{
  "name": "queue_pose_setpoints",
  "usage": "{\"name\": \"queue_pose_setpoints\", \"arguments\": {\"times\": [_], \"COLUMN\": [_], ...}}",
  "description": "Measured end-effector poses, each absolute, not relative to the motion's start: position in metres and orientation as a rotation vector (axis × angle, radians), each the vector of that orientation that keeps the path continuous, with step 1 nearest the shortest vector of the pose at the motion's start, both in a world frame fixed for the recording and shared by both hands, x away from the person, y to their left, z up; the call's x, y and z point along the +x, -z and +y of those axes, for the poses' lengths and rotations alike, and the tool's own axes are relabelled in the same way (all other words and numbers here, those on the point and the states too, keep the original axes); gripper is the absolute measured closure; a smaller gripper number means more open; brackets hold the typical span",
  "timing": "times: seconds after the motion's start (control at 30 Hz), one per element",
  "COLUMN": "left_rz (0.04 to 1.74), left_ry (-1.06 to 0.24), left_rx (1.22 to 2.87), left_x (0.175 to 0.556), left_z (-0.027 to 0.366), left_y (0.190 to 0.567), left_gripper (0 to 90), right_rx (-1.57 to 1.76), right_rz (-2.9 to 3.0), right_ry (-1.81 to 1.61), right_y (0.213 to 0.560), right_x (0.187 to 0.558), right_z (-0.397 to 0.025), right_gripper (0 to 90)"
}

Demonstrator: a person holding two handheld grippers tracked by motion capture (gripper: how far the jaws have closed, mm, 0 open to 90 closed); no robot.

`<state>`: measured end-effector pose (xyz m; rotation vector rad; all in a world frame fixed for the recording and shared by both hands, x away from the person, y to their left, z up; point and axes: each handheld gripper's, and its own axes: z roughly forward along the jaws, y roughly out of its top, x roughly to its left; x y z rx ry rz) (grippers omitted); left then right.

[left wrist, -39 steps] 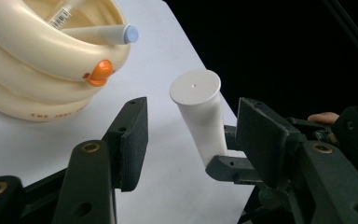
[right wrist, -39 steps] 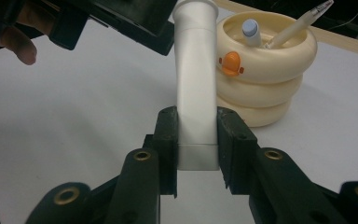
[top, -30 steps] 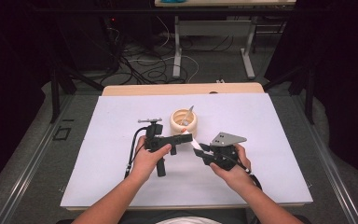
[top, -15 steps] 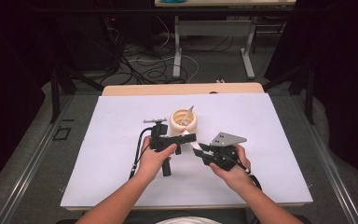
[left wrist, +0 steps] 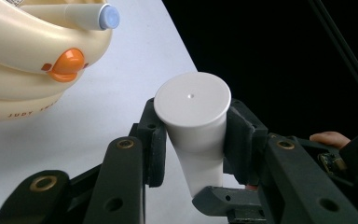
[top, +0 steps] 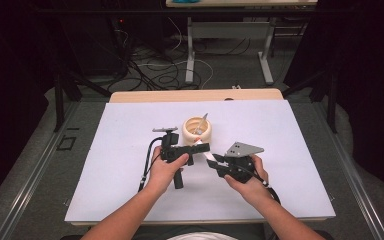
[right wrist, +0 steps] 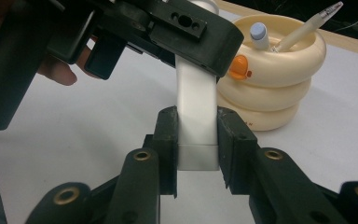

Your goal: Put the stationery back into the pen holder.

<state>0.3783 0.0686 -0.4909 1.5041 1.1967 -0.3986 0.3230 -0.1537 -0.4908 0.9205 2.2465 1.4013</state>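
Two hand-held grippers meeting over the middle of the white counter (top: 110, 165), just in front of a cream ring-stacked holder (top: 197, 130).

Left hand-held gripper (top: 203, 146): jaws closed to a narrow gap on the capped end of a white tube (left wrist: 196, 126), pads pressed against both sides just under the round flat cap. Tube tilted, cap toward the left gripper view's camera, body running down and away between the pads. Gripped by the person's left hand (top: 166, 167), cable trailing off toward the near left.

Right hand-held gripper (top: 211, 160): jaws likewise narrowed on the same white tube (right wrist: 196, 116), clamped on its flat crimped end, pads touching both flat faces. In the right gripper view, tube rising from between the pads up into the left hand-held gripper's black body above. Grey three-cornered plate (top: 242, 149) on top, person's right hand (top: 247, 177) around the handle.

Tube thus held off the counter at both ends, spanning the short gap between the two grippers, near the holder but apart from it.

Cream ring-stacked holder (right wrist: 272, 79) upright on the counter, with an orange duck-bill mark (right wrist: 237, 68) on its side. Inside it, a pen with a light-blue end (right wrist: 258, 33) and a second slim pen (right wrist: 307, 25) leaning out toward the far right.
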Motion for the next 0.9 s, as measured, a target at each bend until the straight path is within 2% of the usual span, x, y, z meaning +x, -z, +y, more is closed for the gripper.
{"name": "queue_pose_setpoints", "arguments": {"times": [0.47, 0.9], "left_rz": [1.188, 1.139], "left_ry": [0.407, 0.274], "left_rx": [1.507, 1.552], "left_x": [0.378, 0.383], "left_z": [0.070, 0.076], "left_y": [0.489, 0.480], "left_gripper": [65.7, 66.3], "right_rx": [0.920, 0.926], "right_rz": [2.250, 2.290], "right_ry": [-1.412, -1.404], "right_y": [0.493, 0.495], "right_x": [0.324, 0.326], "right_z": [-0.152, -0.152], "right_gripper": [71.1, 63.0]}}
